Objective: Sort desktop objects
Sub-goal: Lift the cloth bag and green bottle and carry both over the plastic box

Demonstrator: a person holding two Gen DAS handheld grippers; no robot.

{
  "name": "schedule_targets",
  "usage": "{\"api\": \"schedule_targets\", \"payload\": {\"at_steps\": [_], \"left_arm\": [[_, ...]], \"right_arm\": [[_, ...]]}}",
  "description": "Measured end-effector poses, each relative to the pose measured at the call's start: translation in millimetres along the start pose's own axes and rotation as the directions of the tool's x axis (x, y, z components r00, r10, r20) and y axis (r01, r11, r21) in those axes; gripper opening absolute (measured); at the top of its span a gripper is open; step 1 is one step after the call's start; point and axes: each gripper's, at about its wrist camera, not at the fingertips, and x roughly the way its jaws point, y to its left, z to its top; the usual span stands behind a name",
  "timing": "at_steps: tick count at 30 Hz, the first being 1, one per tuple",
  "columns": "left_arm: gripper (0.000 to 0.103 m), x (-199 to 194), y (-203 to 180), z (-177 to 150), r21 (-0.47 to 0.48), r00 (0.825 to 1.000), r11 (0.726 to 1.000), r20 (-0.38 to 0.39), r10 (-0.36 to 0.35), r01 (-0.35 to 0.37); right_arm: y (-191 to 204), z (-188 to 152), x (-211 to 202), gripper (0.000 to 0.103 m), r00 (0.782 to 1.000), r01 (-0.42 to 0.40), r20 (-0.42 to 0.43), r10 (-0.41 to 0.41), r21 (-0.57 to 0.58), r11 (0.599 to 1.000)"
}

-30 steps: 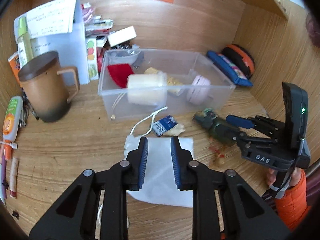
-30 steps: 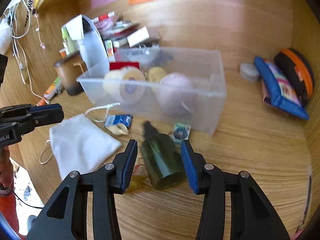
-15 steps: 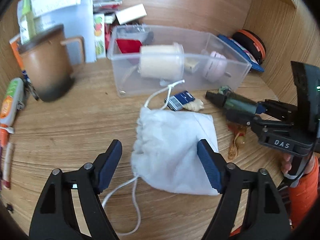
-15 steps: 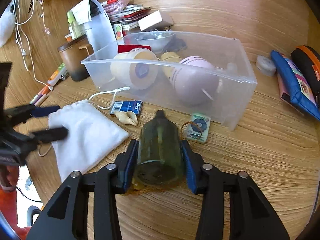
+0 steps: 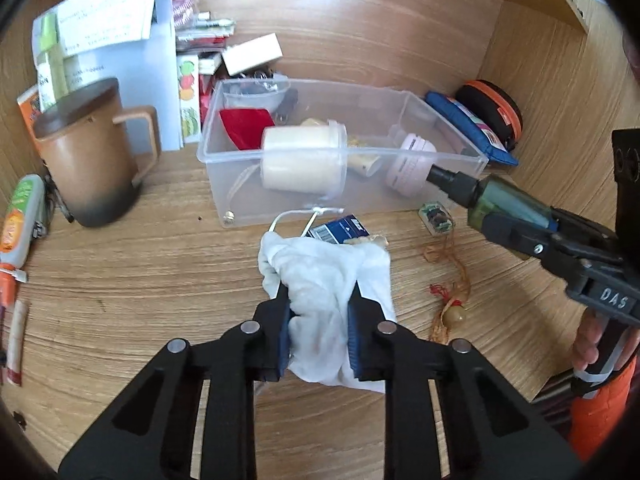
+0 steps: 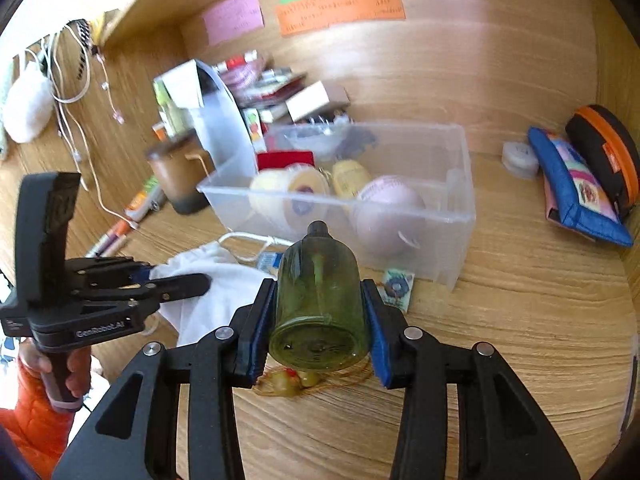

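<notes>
A white drawstring pouch (image 5: 320, 264) lies bunched on the wooden desk in front of the clear plastic bin (image 5: 400, 94). My left gripper (image 5: 319, 296) is closing its jaws on the pouch, and both pads press into the cloth. From the right wrist view the same gripper (image 6: 180, 280) pinches the pouch (image 6: 216, 280) from the left. My right gripper (image 6: 318, 292) is shut on a green bottle (image 6: 320, 264) with a black nozzle, held above the desk with its nozzle towards the bin (image 6: 456, 240). In the left wrist view the bottle (image 5: 492, 196) hangs at the right.
The bin holds a cream jar (image 5: 304, 164), a pink round thing (image 5: 412, 168) and a red cloth (image 5: 244, 124). On the desk lie a blue packet (image 5: 340, 230), a small patterned tile (image 5: 436, 216) and a tasselled charm (image 5: 452, 312). A brown mug (image 5: 88, 168) stands left; a blue pouch (image 5: 468, 124) and an orange-rimmed case (image 5: 496, 108) lie right.
My left jaws opened wide around the pouch, then closed on it and bunched the cloth. My right gripper closed on the green bottle and raised it off the desk.
</notes>
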Motion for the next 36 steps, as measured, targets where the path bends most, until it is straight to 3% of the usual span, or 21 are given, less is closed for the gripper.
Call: {"api": "schedule_targets", "payload": {"at_steps": [10,20,36], "left_arm": [[0.021,-41.5,-1.8,17.8,0.003,0.994,1.0,0.111,0.021,-0.022],[0.021,-67.9,0.1,43.9,0.0,0.977,1.0,0.211,0.027,-0.027],[0.021,-77.1,-12.6,88.9,0.05,0.959,0.998,0.282,0.033,-0.049]], "right_arm": [[4.9,13.0,-24.1,0.038,0.996,-0.055,0.064,0.055,0.009,0.998],[4.2,22.0,-38.8,0.038,0.993,-0.057,0.109,0.056,0.008,0.998],[-0.8,48.7,-38.8,0.038,0.988,-0.058,0.146,0.057,0.0,0.998]]}}
